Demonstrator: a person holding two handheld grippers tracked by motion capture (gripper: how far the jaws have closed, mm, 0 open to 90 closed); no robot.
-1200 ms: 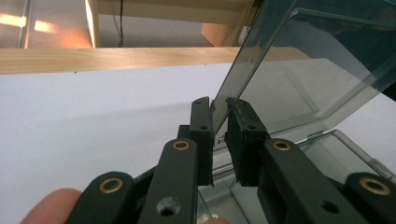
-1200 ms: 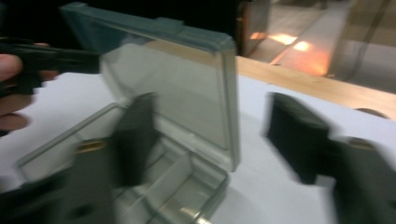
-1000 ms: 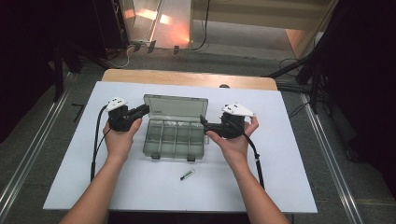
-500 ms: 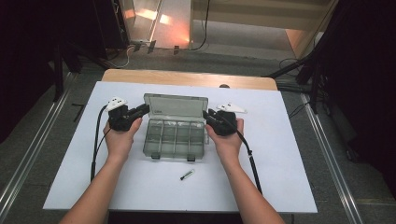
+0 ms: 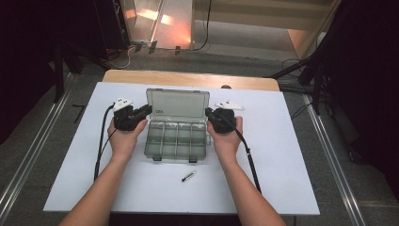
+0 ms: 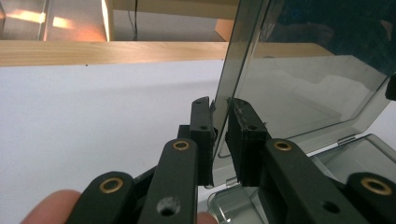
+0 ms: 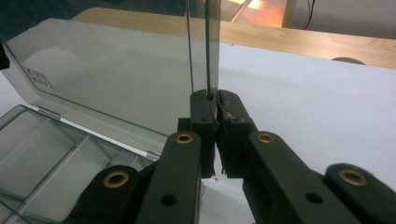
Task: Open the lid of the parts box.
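Pinching the upright lid (image 5: 178, 102) of the clear plastic box (image 5: 175, 139) from both ends, the left gripper (image 5: 141, 112) clamps its left edge, and the right gripper (image 5: 210, 114), whose jaws have just been closing, now grips the right edge. A small dark pin (image 5: 188, 176) lies on the table (image 5: 291, 155) just in front of the box. Uneven pushing could twist the thin lid or slide the box.

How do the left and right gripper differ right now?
The left gripper pinches the lid's left edge; the right gripper pinches its right edge. The right gripper's jaws have just been closing; the left gripper's were already shut. Both hold the organizer box lid upright.
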